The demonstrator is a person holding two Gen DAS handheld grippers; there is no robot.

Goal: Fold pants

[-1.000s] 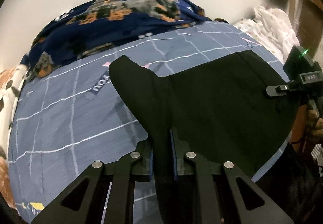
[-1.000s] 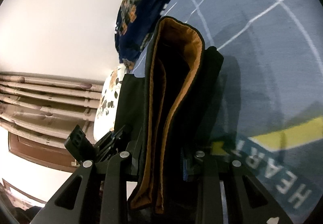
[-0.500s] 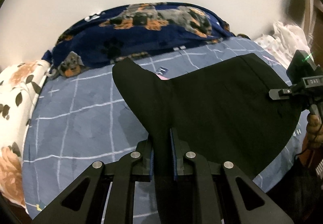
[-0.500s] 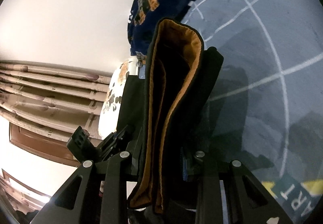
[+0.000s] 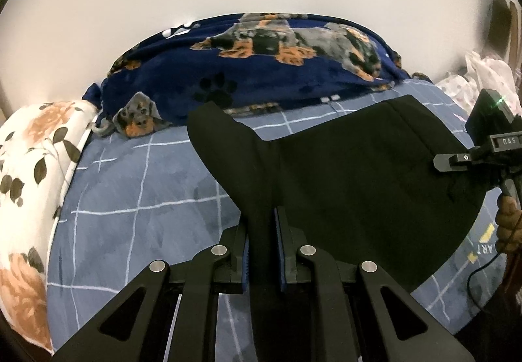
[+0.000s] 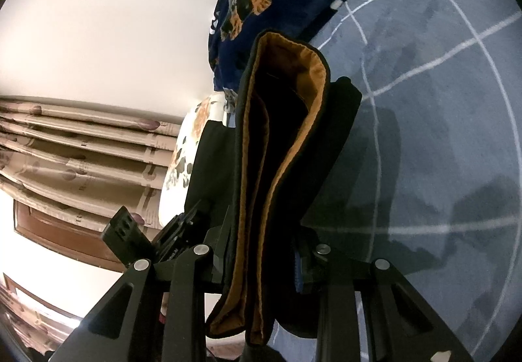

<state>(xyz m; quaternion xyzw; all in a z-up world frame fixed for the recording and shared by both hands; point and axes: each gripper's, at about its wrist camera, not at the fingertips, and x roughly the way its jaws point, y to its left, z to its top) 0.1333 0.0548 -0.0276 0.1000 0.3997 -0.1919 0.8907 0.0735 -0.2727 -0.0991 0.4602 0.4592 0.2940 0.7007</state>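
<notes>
Pants (image 5: 359, 186) stretched betw. claws over bed (image 5: 137, 199), left claw (image 5: 263, 251) pinching hem, right claw (image 6: 264, 251) clamping waistband.

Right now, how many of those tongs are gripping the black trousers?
2. The left tongs pinch a thin edge of the black trousers over the bed; the right tongs clamp the thick orange-lined waistband at the trousers' far side.
</notes>
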